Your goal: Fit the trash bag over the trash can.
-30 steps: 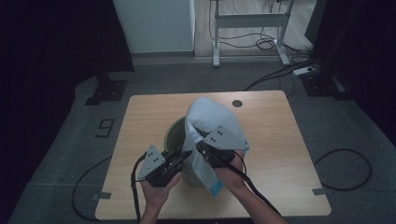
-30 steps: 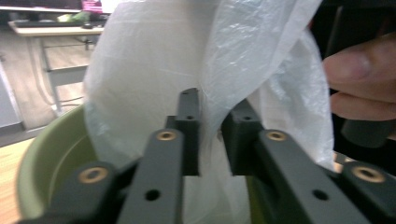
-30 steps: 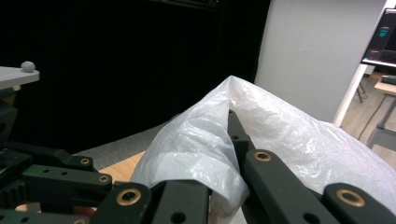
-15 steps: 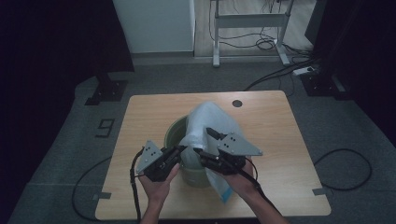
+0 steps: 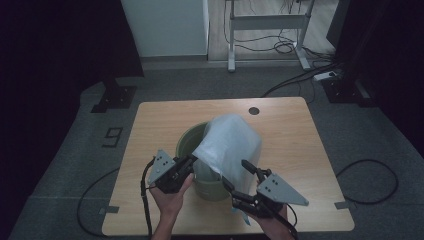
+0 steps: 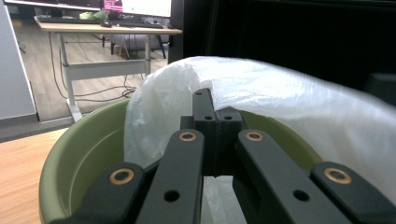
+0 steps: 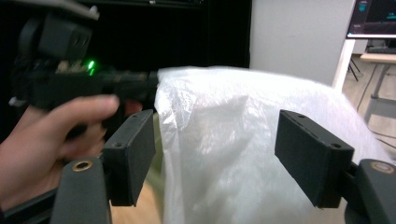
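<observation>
A green bin (image 5: 186,142) stands at the middle of the wooden table (image 5: 295,130), and a white plastic bag (image 5: 231,142) is draped over its top and right side. My left gripper (image 5: 192,160) is at the bin's near left rim, shut on the bag's edge. In the left gripper view the shut jaws (image 6: 217,108) lie over the rim (image 6: 79,154) against the bag (image 6: 299,107). My right gripper (image 5: 236,175) is low at the bin's near right; its jaws have just been opening. In the right gripper view (image 7: 219,158) the bag (image 7: 224,140) hangs between the pads, untouched.
A dark round hole (image 5: 254,110) sits near the table's far edge. Beyond the table are a white cabinet (image 5: 165,25), a metal desk frame (image 5: 265,22) and cables (image 5: 370,170) on the grey floor. The table's right half has free room.
My right gripper let go of the bag, opened, and dropped toward the table's near right. The bag sank lower over the bin. My left gripper stayed at the rim.
</observation>
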`<state>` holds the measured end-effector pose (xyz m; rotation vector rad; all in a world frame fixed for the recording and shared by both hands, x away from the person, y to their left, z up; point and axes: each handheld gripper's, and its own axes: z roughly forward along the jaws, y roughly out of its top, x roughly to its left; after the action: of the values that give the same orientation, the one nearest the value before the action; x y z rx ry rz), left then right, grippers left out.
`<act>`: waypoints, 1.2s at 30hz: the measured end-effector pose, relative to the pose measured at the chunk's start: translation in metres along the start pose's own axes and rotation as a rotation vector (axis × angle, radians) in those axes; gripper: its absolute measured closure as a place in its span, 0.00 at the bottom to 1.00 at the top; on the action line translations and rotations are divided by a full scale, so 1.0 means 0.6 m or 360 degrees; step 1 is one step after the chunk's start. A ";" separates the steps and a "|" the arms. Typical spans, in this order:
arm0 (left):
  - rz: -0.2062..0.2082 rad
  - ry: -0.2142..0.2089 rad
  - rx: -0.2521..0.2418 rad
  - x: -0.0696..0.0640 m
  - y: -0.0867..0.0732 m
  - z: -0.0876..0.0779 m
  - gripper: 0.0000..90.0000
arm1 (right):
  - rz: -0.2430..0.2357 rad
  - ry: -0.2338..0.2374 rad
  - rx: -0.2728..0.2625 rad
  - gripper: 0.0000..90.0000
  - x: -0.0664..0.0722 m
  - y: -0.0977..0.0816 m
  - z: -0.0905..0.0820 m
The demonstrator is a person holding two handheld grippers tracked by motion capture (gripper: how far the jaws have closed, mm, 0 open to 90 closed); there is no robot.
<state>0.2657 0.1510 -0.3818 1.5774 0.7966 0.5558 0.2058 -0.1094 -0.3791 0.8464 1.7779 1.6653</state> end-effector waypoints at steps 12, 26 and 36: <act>-0.0010 0.0007 0.0009 -0.002 -0.001 0.005 1.00 | 0.0095 -0.0193 0.0042 0.26 0.031 -0.091 -0.027; -0.0033 0.0002 0.0010 0.004 -0.001 0.004 1.00 | -0.0010 -0.0481 0.0180 0.31 0.021 -0.147 0.010; -0.0012 -0.0022 0.0031 0.002 0.000 0.002 1.00 | -0.0027 -0.0704 0.0228 0.77 -0.024 -0.156 0.009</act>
<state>0.2674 0.1513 -0.3823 1.5937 0.7995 0.5328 0.2122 -0.1196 -0.4731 1.1572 1.5956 1.2283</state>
